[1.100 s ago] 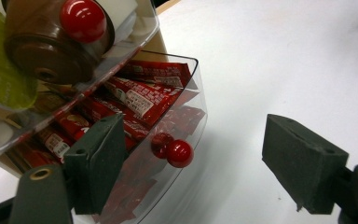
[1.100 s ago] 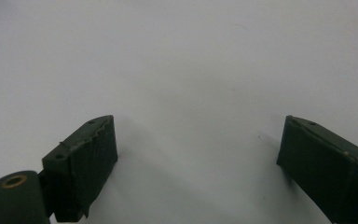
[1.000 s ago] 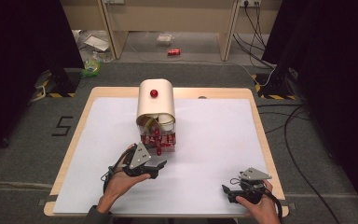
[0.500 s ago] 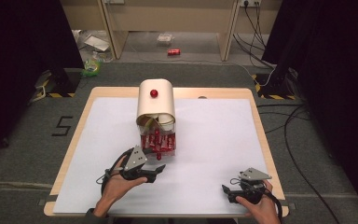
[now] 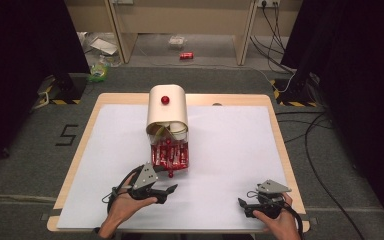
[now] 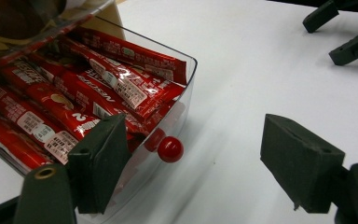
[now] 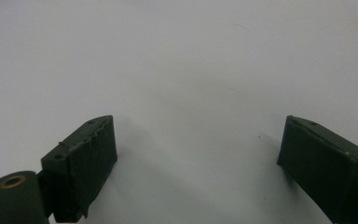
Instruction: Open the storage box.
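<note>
- Left gripper (image 6: 191, 172): jaws wide apart, nothing held; red knob (image 6: 170, 149) just ahead between them, untouched.
- Since a second ago, clear drawer (image 6: 186, 93) is seen drawn further out toward the left gripper, which has backed off the knob; drawer judged open, sachets ready for picking.
- Red coffee sachets (image 6: 107, 88): about seven counted, inside the drawer, ahead-left of the left gripper.
- Right gripper (image 7: 196, 163): jaws spread, empty, on bare white sheet (image 7: 177, 60).
- Beige dispenser box (image 5: 167, 110): one, beyond the drawer; two knobs total.

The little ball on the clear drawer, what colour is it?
Red ball, clearest in the left gripper view.
</note>
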{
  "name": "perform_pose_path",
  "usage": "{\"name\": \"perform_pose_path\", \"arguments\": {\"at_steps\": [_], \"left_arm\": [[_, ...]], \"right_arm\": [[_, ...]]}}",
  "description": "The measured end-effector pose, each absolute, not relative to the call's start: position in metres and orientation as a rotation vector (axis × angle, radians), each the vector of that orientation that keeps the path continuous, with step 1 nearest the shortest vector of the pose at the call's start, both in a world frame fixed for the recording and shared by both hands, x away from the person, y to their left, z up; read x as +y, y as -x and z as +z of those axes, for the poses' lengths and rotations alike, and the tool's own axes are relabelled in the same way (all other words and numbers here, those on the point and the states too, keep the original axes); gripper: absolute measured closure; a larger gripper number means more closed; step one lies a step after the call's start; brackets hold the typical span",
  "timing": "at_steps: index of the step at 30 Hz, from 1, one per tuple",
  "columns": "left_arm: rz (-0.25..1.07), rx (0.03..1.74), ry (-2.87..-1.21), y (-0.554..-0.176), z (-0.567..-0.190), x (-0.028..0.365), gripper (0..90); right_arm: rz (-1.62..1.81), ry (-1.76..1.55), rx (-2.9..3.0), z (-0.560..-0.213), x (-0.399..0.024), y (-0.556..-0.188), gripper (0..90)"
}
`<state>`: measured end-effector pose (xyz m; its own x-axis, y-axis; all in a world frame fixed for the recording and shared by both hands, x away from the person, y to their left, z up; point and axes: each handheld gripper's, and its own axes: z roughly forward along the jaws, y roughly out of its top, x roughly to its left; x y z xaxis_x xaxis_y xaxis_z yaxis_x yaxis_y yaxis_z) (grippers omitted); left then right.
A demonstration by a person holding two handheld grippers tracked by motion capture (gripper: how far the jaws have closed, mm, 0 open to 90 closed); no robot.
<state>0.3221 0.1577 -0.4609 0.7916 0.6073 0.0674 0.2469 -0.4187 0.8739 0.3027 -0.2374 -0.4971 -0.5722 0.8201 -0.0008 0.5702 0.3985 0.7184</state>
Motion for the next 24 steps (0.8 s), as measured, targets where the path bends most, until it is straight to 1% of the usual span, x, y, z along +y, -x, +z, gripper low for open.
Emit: {"name": "perform_pose_path", "arguments": {"at_steps": [11,18,24], "left_arm": [[0.466,0.628,-2.038,-0.308,-0.468,0.154,22.6],[0.480,0.623,-2.056,-0.301,-0.465,0.152,22.6],[0.458,0.645,-2.062,-0.300,-0.463,0.152,22.6]], "right_arm": [[0.974,-1.204,2.309,-0.497,-0.237,-0.303,11.3],[0.977,-1.203,2.304,-0.497,-0.237,-0.303,11.3],[0.976,-1.204,2.305,-0.497,-0.237,-0.303,11.2]]}}
